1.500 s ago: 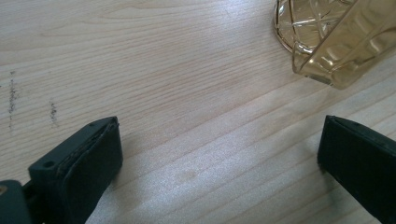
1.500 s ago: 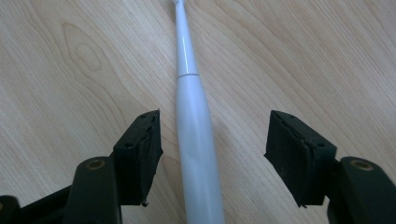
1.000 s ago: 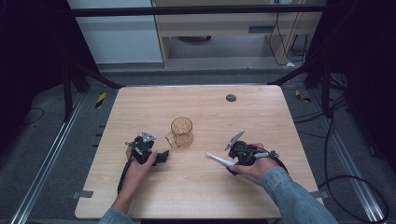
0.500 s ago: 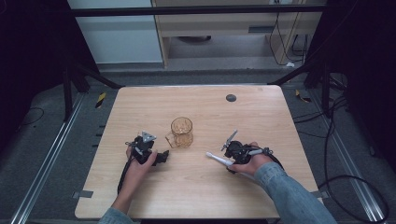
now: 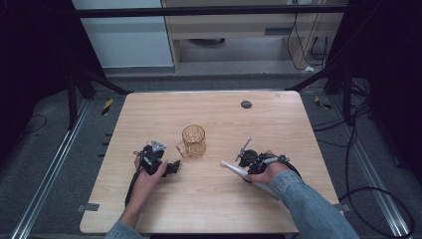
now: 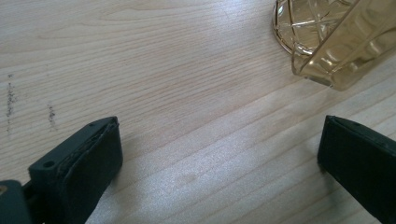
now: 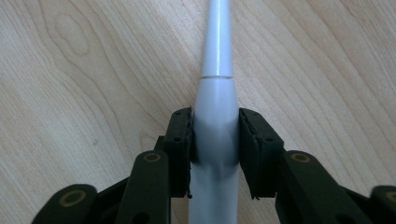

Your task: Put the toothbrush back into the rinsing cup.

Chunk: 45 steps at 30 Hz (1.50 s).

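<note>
Amber glass caught the light in the middle of the surface (image 5: 149, 209): the mug (image 5: 193, 140) stood upright there, its handle turned toward my left side. My left gripper (image 5: 171, 168) lay just beside that handle, jaws spread wide with nothing between them, and it had not shifted over the last second. In the left gripper view the mug (image 6: 336, 42) sat ahead and off to one side, clear of both jaws.

Further right, my right gripper (image 5: 242, 164) was clamped on the white electric toothbrush (image 5: 249, 175); in the right gripper view the black jaws pinched the thick part of its body (image 7: 215, 126), with the thin neck running forward over the wood. Against a second earlier, this hand had drawn slightly toward the mug and turned a little, so the toothbrush tip pointed more squarely at it while staying low over the surface. I judged that the grip was secure and the carry toward the mug had begun, with the lift over the rim yet to come.
</note>
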### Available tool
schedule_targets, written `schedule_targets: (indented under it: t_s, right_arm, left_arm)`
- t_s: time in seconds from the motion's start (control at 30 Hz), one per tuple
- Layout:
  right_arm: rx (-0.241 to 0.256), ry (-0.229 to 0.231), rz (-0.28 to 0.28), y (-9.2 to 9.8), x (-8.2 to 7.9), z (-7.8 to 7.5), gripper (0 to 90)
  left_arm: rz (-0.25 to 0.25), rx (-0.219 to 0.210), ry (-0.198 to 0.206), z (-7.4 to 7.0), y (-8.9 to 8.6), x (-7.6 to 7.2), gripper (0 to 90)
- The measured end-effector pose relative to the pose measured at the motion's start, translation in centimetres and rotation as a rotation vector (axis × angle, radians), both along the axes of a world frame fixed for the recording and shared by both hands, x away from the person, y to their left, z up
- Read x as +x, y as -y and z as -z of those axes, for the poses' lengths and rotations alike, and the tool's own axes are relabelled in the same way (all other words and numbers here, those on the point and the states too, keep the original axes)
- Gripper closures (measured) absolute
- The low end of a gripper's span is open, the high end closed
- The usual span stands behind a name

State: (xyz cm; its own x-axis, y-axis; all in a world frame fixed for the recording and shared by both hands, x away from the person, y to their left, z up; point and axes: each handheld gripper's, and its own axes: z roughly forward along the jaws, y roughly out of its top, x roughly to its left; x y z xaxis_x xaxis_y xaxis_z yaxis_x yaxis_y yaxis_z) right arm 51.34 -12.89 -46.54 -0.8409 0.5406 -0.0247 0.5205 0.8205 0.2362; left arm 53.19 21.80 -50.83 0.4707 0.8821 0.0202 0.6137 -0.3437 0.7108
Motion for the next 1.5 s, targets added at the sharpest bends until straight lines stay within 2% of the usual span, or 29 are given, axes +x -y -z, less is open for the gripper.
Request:
schedule_targets:
  t_s: [0.27, 0.33, 0.47, 0.63, 0.77, 1.13, 1.23, 1.5]
  right_arm:
    - [0.002, -0.012, 0.015, 0.2, 0.4, -0.3, 67.0]
    - [0.030, -0.011, 0.038, 0.7, 0.7, -1.1, 67.1]
    - [0.032, -0.005, 0.050, 1.2, 1.0, -1.9, 67.2]
    - [0.060, 0.010, 0.070, 2.0, 1.3, -3.5, 67.2]
    - [0.086, 0.021, 0.087, 2.5, 1.6, -4.3, 67.2]
    - [0.112, 0.037, 0.111, 3.3, 2.5, -5.6, 67.3]
    - [0.126, 0.053, 0.116, 3.6, 2.7, -6.2, 67.3]
    - [0.204, 0.122, 0.140, 3.9, 3.0, -8.7, 67.2]
  left_arm:
    - [0.001, 0.000, 0.000, 0.0, 0.0, 0.0, 0.0]
    - [0.001, 0.000, 0.000, 0.0, 0.0, 0.0, 0.0]
    - [0.000, 0.002, -0.001, 0.0, 0.0, 0.0, 0.0]
    - [-0.001, 0.002, -0.001, 0.0, 0.0, 0.0, 0.0]
    - [-0.001, 0.002, -0.001, 0.0, 0.0, 0.0, 0.0]
    - [-0.001, 0.001, 0.001, 0.0, 0.0, 0.0, 0.0]
    - [-0.001, 0.001, 0.000, 0.0, 0.0, 0.0, 0.0]
    - [0.000, 0.004, -0.001, 0.0, 0.0, 0.0, 0.0]
